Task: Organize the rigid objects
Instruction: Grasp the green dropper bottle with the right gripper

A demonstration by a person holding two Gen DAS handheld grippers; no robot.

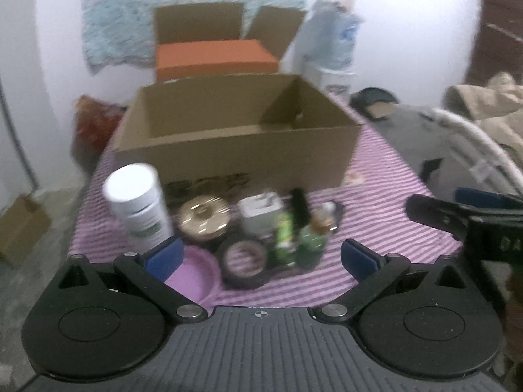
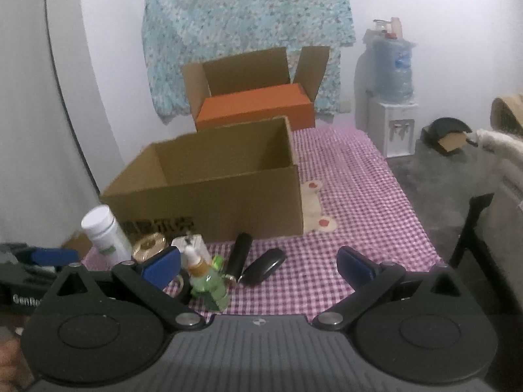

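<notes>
Both grippers spread wide, nothing between the blue pads: left gripper (image 1: 260, 256) low centre of its frame, right gripper (image 2: 258, 266) likewise in its own view. Each hangs above the near edge of one table covered in purple-and-white checked cloth (image 2: 353, 196).

Counted at frame centre: one open cardboard box (image 2: 209, 196), upright, interior appears bare as far as it shows. Behind it, toward upper centre, one orange box (image 2: 255, 109) sitting in a second flapped carton (image 2: 248, 65).

Loose items clustered in front of the cardboard box, lower left of the right wrist view:
- one white bottle (image 2: 103, 230), upright
- one gold round lid or tin (image 2: 148, 245)
- one white charger plug (image 2: 191, 245)
- one green spray bottle (image 2: 207, 281), nearest the left pad
- one black cylinder (image 2: 238, 254), lying down
- one black oval object (image 2: 264, 266), beside the cylinder

Left wrist view, blurred, adds one tape roll (image 1: 245, 261) and one pink dish (image 1: 196, 272).

One water dispenser (image 2: 392, 98) at upper right.
</notes>
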